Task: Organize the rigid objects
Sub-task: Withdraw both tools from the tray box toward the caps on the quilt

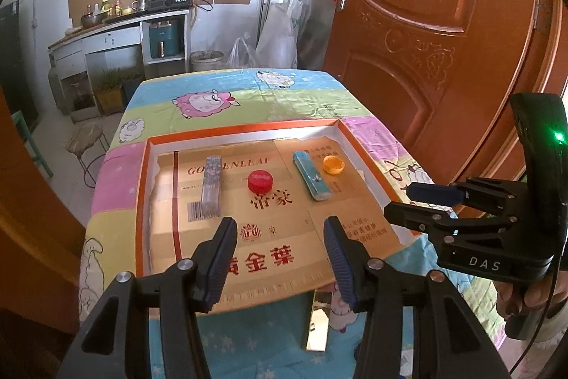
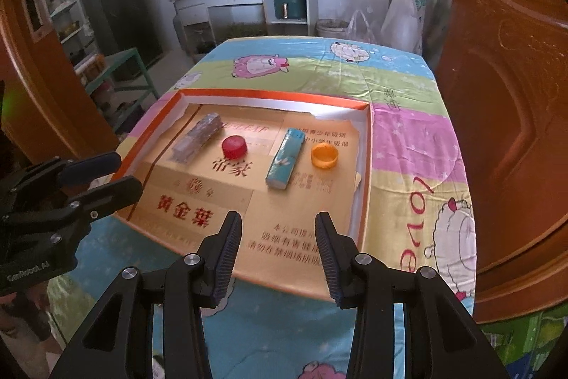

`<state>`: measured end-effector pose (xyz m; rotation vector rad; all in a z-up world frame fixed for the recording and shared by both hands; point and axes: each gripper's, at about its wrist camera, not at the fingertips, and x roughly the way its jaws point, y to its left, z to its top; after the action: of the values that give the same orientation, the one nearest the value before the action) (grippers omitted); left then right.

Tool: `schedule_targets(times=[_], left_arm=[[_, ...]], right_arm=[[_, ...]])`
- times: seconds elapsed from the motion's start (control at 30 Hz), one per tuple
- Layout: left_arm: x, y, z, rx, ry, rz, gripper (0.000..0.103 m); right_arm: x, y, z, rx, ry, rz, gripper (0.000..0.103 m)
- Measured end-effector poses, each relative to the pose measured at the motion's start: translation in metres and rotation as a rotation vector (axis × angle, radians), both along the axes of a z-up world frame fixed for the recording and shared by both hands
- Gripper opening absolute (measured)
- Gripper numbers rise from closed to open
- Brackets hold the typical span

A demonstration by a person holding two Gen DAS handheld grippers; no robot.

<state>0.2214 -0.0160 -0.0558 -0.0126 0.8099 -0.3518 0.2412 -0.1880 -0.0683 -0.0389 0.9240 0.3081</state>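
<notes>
A table under a cartoon-sheep cloth (image 2: 419,144) holds a shallow tray (image 1: 142,187) w/ an orange rim, lined w/ flattened tan cardboard printed in red. 4 small rigid items sit in a loose row across the far half of the tray, all apart from each other. Nothing is picked up yet, so the sorting looks unstarted.

Left to right:
- Grey box (image 1: 211,182): long, slim, rectangular, glossy patterned wrap, lying flat, long axis pointing away from the viewer.
- Red cap (image 1: 260,181): round plastic bottle cap, closed top facing up, low ribbed side.
- Blue box (image 1: 311,176): long, slim, teal-blue w/ a small print, lying flat, slightly angled.
- Orange cap (image 1: 333,164): round plastic, hollow side up, thin wall.

Left gripper (image 1: 280,247): hovers over the near edge of the tray, black ribbed pads spread wide, holding nothing. It points roughly at the gap btwn grey box and blue box, prob. so either is an easy reach.

Right gripper (image 2: 278,247): hovers at the near edge too, pads spread wide, empty, aimed toward blue box and orange cap. Each tool thus seems to cover its own half.

Boxes look hard-edged and easy to pinch across the narrow side; caps are low and may slide on the smooth cardboard.

Behind: kitchen counter, brown wooden door (image 1: 443,23) on the right.
</notes>
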Motion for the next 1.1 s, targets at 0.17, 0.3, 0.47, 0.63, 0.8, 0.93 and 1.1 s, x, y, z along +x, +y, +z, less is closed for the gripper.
schedule_targets(times=[0.17, 0.3, 0.47, 0.63, 0.8, 0.93, 1.1], left_arm=[[-0.015, 0.004, 0.005, -0.006, -0.012, 0.002, 0.051], [-0.027, 0.005, 0.011, -0.012, -0.025, 0.003, 0.051], [-0.044, 0.010, 0.016, -0.029, -0.050, 0.009, 0.051], [-0.062, 0.014, 0.020, -0.043, -0.070, 0.008, 0.051], [-0.084, 0.016, 0.017, -0.046, -0.077, -0.002, 0.051], [-0.099, 0.017, 0.010, -0.044, -0.076, -0.006, 0.051], [-0.116, 0.021, 0.001, -0.058, -0.068, -0.009, 0.051]], right_arm=[[-0.017, 0.001, 0.007, 0.004, -0.010, -0.002, 0.044], [-0.031, 0.002, 0.012, 0.010, -0.021, -0.003, 0.044], [-0.050, 0.002, 0.017, 0.017, -0.030, -0.004, 0.044], [-0.072, 0.003, 0.019, 0.029, -0.041, -0.005, 0.044], [-0.097, 0.005, 0.016, 0.054, -0.044, -0.012, 0.044], [-0.116, 0.009, 0.010, 0.066, -0.044, -0.011, 0.044], [-0.134, 0.011, -0.001, 0.080, -0.029, -0.014, 0.044]])
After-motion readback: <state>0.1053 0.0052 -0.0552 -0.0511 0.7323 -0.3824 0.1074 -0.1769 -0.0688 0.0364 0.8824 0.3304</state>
